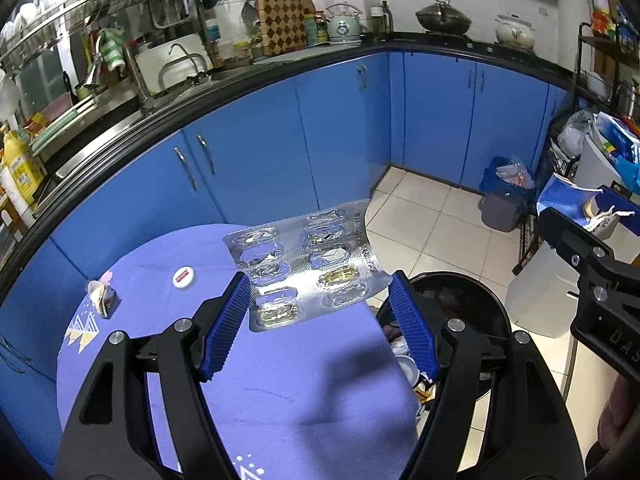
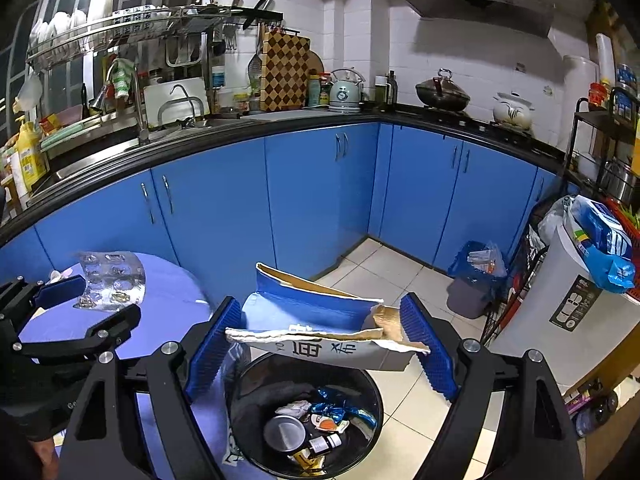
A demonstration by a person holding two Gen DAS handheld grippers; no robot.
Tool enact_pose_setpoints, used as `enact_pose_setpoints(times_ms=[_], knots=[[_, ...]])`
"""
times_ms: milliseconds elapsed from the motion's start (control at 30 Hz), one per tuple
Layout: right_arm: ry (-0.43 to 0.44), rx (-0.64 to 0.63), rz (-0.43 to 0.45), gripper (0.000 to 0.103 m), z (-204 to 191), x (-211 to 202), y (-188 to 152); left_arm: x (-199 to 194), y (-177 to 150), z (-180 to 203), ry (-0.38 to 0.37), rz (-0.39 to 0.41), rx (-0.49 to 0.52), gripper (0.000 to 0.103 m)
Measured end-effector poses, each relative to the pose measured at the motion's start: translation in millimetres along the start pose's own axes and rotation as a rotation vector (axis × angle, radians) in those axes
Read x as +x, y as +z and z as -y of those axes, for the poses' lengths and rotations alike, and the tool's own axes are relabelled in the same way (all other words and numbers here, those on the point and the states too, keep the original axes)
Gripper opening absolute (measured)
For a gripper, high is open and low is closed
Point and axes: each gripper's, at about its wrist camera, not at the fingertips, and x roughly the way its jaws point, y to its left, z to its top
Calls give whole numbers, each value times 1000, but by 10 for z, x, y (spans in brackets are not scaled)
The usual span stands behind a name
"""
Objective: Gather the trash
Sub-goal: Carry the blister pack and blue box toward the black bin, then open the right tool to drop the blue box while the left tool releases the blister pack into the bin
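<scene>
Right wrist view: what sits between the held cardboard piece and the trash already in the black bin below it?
Nothing: in the right wrist view the torn cardboard piece, in the right gripper, hangs over the black bin's open mouth, with only air above the trash inside.

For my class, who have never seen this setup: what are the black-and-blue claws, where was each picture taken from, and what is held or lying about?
A person holds two hand-operated grippers; each carries a camera looking along its fingers. The left wrist view shows the left gripper clamping a silver pill blister pack above a round purple table. On the table lie a small white cap and a crumpled wrapper. The right wrist view shows the right gripper clamping a torn blue cardboard box above a black trash bin that already holds rubbish.
</scene>
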Motion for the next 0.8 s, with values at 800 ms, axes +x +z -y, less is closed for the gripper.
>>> enact_pose_setpoints(times_ms=[800], knots=[[-135,146,-47,94,743,386,-220,361,291,628,-83,-37,62,72]])
